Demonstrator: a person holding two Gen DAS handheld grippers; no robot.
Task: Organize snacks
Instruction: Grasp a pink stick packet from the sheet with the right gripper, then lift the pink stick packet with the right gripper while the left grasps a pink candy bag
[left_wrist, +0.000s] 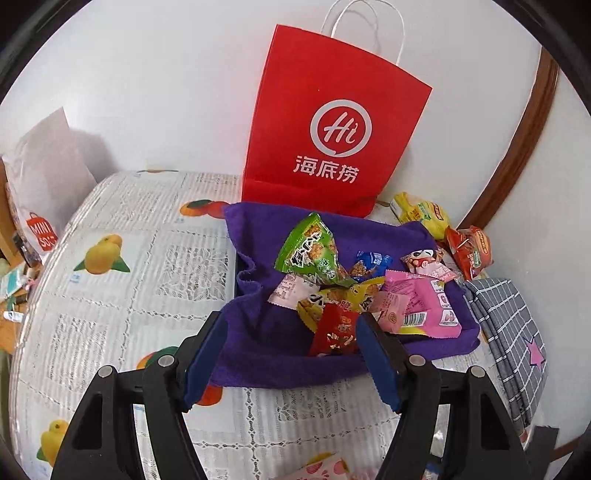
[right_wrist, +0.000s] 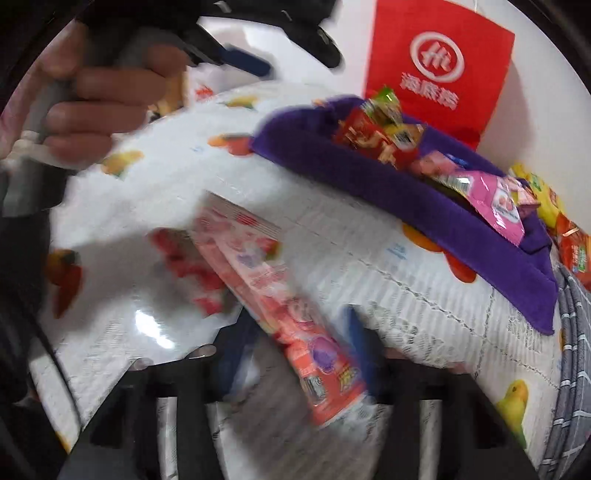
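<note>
On table w/ fruit-print cloth (left_wrist: 122, 266), against the wall: purple towel (left_wrist: 266, 343) lining what looks like a tray or box, snacks heaped in it. Red paper bag (left_wrist: 332, 122) stands upright just behind.

Pile so far: green packet (left_wrist: 314, 254) on top, red packet (left_wrist: 334, 330) at the near edge, pink packet (left_wrist: 428, 306) to the right, small blue one (left_wrist: 371, 260) further back, yellow ones underneath.

Left gripper (left_wrist: 291, 336) hovers over near edge of towel, jaws spread, nothing between them. Right fingertip sits just beside the red packet; touching or not, can't tell.

Right gripper (right_wrist: 295, 332), low over the table: view badly motion-blurred, but a long pink-and-white snack bag (right_wrist: 280, 295) lies between the fingers, prob. pinched — jaws look closed in on it, not certain. Bag is well short of the towel pile.

Still outside the pile: yellow packet (left_wrist: 421, 214) and red-orange packet (left_wrist: 469, 251) on the table past the towel's far right corner, near grey checked cloth (left_wrist: 506, 332).

Judgement: well along, most snacks gathered. Left to do: bring in the pink bag, then the two strays at right.
</note>
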